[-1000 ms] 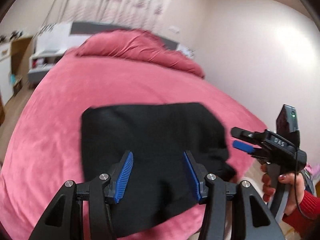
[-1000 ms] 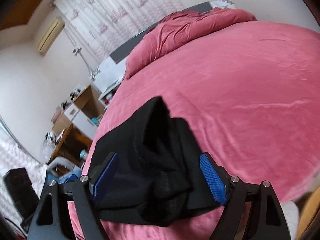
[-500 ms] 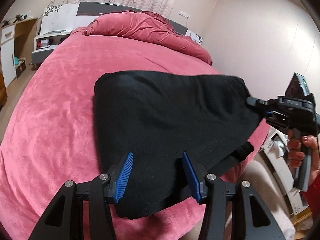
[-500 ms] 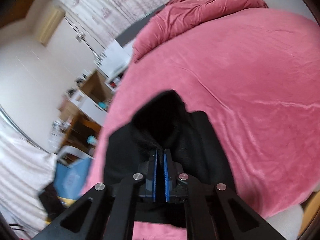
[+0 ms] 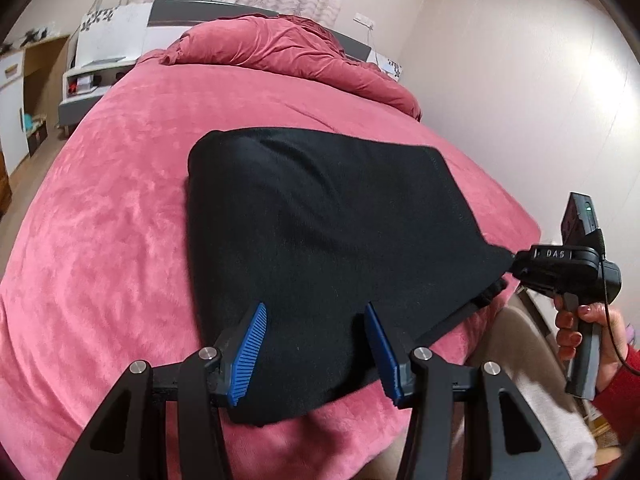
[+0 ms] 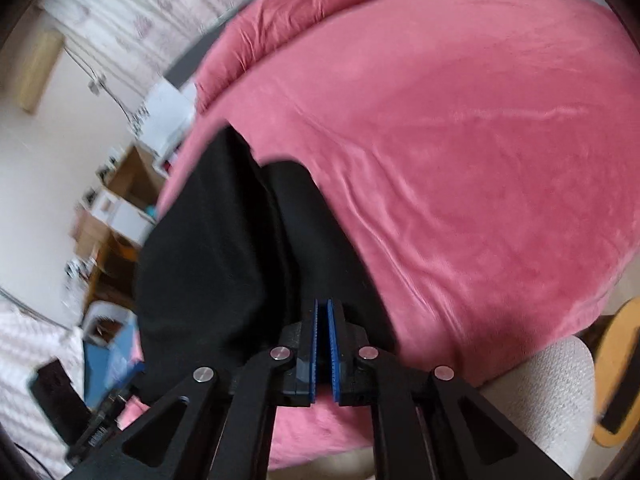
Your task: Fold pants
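- The black pants [image 5: 320,240] lie on the pink bed [image 5: 120,220], near its foot edge; their lower layers are hidden, and the right wrist view is blurred.
- My right tool [image 6: 322,320] is clenched on one corner of the pants, now pulled out taut to the side.
- My left tool [image 5: 316,344] is released, its fingers [image 5: 250,354] apart over the near hem, as half a second ago.
- A crumpled pink duvet [image 5: 288,52] lies at the headboard.

The left gripper [image 5: 314,350] has its two fingers wide apart. The right gripper [image 6: 322,320] is squeezed tight, held by a hand [image 5: 588,328].
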Available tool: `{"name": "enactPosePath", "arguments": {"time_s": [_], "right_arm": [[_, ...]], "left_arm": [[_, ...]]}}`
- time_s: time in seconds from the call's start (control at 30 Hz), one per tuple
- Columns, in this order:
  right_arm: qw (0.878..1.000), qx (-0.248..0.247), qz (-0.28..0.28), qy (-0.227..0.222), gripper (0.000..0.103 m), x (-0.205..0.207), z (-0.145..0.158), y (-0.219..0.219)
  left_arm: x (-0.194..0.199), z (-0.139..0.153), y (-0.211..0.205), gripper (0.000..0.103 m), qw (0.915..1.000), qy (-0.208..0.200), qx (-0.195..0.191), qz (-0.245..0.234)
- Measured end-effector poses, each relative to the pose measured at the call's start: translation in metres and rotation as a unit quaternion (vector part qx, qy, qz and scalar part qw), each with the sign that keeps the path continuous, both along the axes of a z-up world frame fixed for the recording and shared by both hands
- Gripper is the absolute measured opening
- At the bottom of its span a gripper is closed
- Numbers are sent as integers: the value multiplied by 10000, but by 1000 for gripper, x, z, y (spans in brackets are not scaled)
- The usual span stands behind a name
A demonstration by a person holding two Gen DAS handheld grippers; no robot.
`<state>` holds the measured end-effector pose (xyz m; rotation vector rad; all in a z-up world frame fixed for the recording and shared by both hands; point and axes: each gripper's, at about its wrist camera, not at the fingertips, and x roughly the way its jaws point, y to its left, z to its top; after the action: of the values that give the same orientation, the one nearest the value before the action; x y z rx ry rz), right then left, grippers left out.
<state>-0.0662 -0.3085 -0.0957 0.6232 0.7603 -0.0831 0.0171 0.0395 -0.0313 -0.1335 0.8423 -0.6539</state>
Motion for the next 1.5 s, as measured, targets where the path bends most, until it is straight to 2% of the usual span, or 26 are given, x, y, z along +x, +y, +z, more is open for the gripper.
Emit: {"name": "enactPosePath", "arguments": {"time_s": [0.1,0.17,0.23,0.27,0.33,0.5,0.57,0.63,0.73,0.83,0.9,0.97,1.0,1.03,1.1,1.17,1.23,1.37,1.43,1.5], "right_arm": [[9968,-668,170,-401,8,7,35,15],[9917,-967,475,-696,15,22,58,33],[9855,-1130,902,-887,48,45,69,56],[9829,-1198,1043,-935,52,56,71,65],[9786,-1339,1295,-876,52,83,66,87],[9767,-1467,1537,-304,48,138,38,108],[9733,-1772,1459,-38,39,151,25,107],[9737,-1942,1170,221,24,155,14,93],[9786,-1893,651,464,14,148,-1,65],[9819,-1830,288,392,2,135,-17,48],[9780,-2050,259,283,1,130,-21,50],[9689,-2426,340,351,2,133,-18,63],[9652,-2564,298,428,9,131,-15,66],[9662,-2531,188,444,27,124,-9,62],[9803,-1966,60,156,53,102,11,50],[9849,-1709,153,-241,54,79,31,53],[9816,-1836,420,-323,54,62,39,66],[9714,-2127,1052,-123,54,44,25,95],[9701,-2152,1118,115,54,39,11,95],[9748,-1985,934,407,54,34,-5,83]], "left_arm": [[0,9,6,52,9992,7,-403,86],[2,18,2,52,9990,-205,-368,159],[8,24,-8,52,9990,-342,-188,193],[11,25,-13,52,9990,-374,-121,219],[21,26,-22,52,9989,-358,55,305],[36,15,-32,52,9993,5,234,306],[35,13,-36,52,9992,-14,320,238],[31,12,-41,52,9989,-102,423,146],[25,11,-50,52,9980,-279,571,29],[19,3,-62,53,9963,-376,774,-45],[11,-1,-67,53,9939,-514,978,-15],[1,-2,-68,53,9920,-648,1081,-39],[-3,0,-65,53,9916,-666,1103,-75],[-7,4,-60,53,9919,-678,1067,-100],[-14,10,-49,53,9932,-702,926,-106],[-20,14,-36,53,9937,-728,849,39],[-19,13,-29,53,9946,-682,775,137],[-11,5,-29,53,9961,-436,751,179],[-8,2,-32,53,9960,-355,805,141],[-10,1,-34,53,9955,-403,852,118]]}}
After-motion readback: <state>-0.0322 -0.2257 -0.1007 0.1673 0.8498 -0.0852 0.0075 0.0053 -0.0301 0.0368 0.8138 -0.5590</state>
